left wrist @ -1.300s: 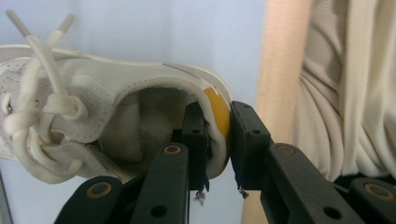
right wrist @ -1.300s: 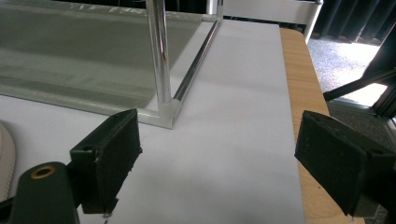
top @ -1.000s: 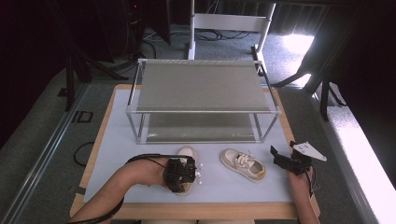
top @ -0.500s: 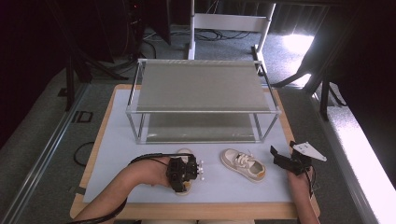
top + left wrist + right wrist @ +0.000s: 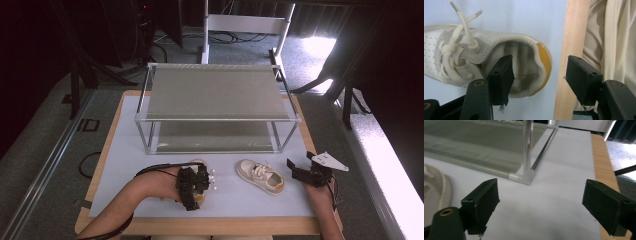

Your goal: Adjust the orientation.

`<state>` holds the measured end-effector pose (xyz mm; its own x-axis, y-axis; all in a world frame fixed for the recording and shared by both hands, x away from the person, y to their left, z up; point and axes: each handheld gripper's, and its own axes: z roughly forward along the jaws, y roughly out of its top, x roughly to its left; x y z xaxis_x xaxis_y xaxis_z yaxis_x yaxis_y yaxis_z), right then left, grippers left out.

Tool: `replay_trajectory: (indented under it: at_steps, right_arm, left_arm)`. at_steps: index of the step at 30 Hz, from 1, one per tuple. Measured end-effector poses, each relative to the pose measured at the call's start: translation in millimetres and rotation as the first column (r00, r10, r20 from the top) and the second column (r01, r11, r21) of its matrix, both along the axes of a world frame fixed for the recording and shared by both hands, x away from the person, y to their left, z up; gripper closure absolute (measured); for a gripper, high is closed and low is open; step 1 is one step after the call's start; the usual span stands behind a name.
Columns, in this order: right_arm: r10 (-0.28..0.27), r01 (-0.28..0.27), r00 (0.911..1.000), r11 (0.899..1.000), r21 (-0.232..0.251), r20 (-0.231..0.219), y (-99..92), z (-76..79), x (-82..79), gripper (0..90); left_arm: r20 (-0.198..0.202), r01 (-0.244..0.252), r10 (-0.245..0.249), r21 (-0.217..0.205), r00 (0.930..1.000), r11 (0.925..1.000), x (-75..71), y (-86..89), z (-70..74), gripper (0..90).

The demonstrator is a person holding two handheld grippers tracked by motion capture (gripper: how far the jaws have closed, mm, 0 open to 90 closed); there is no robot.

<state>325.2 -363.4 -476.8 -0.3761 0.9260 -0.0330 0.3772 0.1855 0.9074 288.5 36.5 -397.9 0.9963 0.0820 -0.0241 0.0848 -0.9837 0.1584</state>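
Two small cream shoes lie on the white mat in front of the rack. My left gripper (image 5: 194,192) points down over the heel of the left shoe (image 5: 199,164). In the left gripper view that shoe (image 5: 461,52) has white laces and an orange heel tab. One jaw of the left gripper (image 5: 539,62) stands inside the shoe's opening, the other outside the heel. The jaws have just been opening; the pads stand off the heel. The right shoe (image 5: 260,176) lies slanted, its toe (image 5: 434,187) beside my open, empty right gripper (image 5: 293,171) (image 5: 541,186).
A two-level metal rack (image 5: 215,92) with grey shelves stands at the back of the white mat (image 5: 125,165); its front right corner post (image 5: 527,150) is just ahead of the right gripper. The table's wooden edge (image 5: 571,30) runs close behind the left shoe's heel.
In the high view both hands and both shoes stay where they were; no shift is visible at that scale.
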Motion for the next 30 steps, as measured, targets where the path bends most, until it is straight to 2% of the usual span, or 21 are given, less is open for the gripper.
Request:
replay_trajectory:
  at_steps: [4,5,8,9,11,12,13,14,15,16,17,18,19,20,21,22,24,27,28,30]
  right_arm:
    - [0.04,-0.04,0.9991,0.998,-0.039,-0.016,1.3,1.7,-2.5,13.4]
    - [0.07,-0.072,0.9968,0.997,-0.038,-0.037,-3.0,3.7,-2.1,13.9]
    - [0.087,-0.088,0.9953,0.995,-0.036,-0.043,-4.9,5.0,-1.8,14.1]
    - [0.155,-0.158,0.9865,0.986,-0.051,-0.052,-12.4,14.5,-2.7,16.2]
    - [0.169,-0.172,0.9844,0.983,-0.064,-0.049,-14.2,18.3,-3.4,16.2]
    - [0.201,-0.204,0.9781,0.976,-0.07,-0.055,-16.0,22.5,-4.0,16.4]
    - [0.233,-0.238,0.9702,0.968,-0.082,-0.066,-17.3,26.7,-4.5,16.5]
    - [0.303,-0.313,0.9477,0.943,-0.109,-0.099,-19.0,35.9,-5.1,19.3]
    - [0.338,-0.351,0.9337,0.928,-0.121,-0.118,-19.2,40.5,-5.0,19.3]
    - [0.338,-0.351,0.9337,0.928,-0.121,-0.118,-19.2,40.5,-5.0,19.3]
    - [0.382,-0.402,0.9125,0.904,-0.148,-0.145,-18.9,49.8,-5.6,19.6]
    - [0.382,-0.402,0.9125,0.904,-0.148,-0.145,-18.9,49.8,-5.6,19.6]
    - [0.408,-0.431,0.8985,0.889,-0.153,-0.162,-18.6,54.2,-5.4,19.7]
    - [0.435,-0.467,0.8795,0.868,-0.169,-0.192,-17.4,60.7,-5.4,22.1]
    - [0.458,-0.493,0.8638,0.854,-0.168,-0.21,-16.7,63.6,-5.3,22.2]
    - [0.473,-0.511,0.8528,0.843,-0.169,-0.222,-15.6,66.3,-5.5,22.2]
    - [0.49,-0.539,0.8332,0.824,-0.176,-0.255,-12.1,72.6,-5.4,22.2]
    - [0.511,-0.569,0.816,0.794,-0.217,-0.271,-5.9,79.1,-6.8,27.5]
    - [0.525,-0.586,0.8047,0.778,-0.227,-0.278,-3.3,81.4,-8.1,27.6]
    - [0.531,-0.6,0.7936,0.764,-0.236,-0.297,0.3,83.8,-8.6,27.6]
  left_arm:
    - [0.015,-0.008,0.008,0.003,0.9999,1.0,1.3,0.9,1.7,36.6]
    - [0.006,-0.009,0.009,-0.001,0.9999,1.0,1.5,1.3,2.2,36.6]
    - [0.008,-0.007,0.007,0.002,0.9999,1.0,1.6,1.6,2.2,36.6]
    - [0.009,-0.01,0.01,0.005,0.9999,0.9999,1.2,1.6,1.9,36.6]
    - [0.002,-0.012,0.012,-0.001,0.9999,0.9999,1.6,1.6,1.3,36.6]
    - [0.005,-0.009,0.009,-0.001,0.9999,1.0,1.9,1.4,0.8,36.6]
    - [0.003,-0.011,0.011,-0.001,0.9999,0.9999,1.8,1.1,0.2,36.6]
    - [-0.001,-0.009,0.009,0.003,1.0,1.0,1.7,0.9,-0.4,36.6]
    - [0.005,-0.01,0.01,0.005,0.9999,0.9999,1.2,0.6,-1.1,36.6]
    - [0.004,-0.012,0.012,0.005,0.9999,0.9999,1.2,0.6,-1.5,36.6]
    - [0.001,-0.01,0.01,0.008,1.0,0.9999,1.4,0.7,-1.7,36.6]
    - [0.001,-0.01,0.01,0.006,1.0,0.9999,1.2,1.0,-1.7,36.6]
    - [-0.003,-0.014,0.014,0.003,0.9999,0.9999,1.5,1.5,-1.6,36.6]
    - [-0.003,-0.014,0.014,0.005,0.9999,0.9999,1.4,1.6,-1.5,36.6]
    - [-0.003,-0.015,0.015,0.005,0.9999,0.9999,1.4,1.8,-1.3,36.6]
    - [-0.005,-0.019,0.019,0.001,0.9998,0.9998,1.3,2.0,-1.1,36.6]
    - [-0.001,-0.018,0.018,0.002,0.9998,0.9998,1.6,2.2,-0.4,36.6]
    - [-0.003,-0.018,0.018,0.001,0.9998,0.9998,1.3,2.2,-0.2,36.7]
    - [0.0,-0.017,0.017,0.005,0.9999,0.9998,1.1,2.1,-0.2,36.6]
    - [-0.009,-0.023,0.023,-0.001,0.9997,0.9997,0.4,2.6,-0.3,36.7]
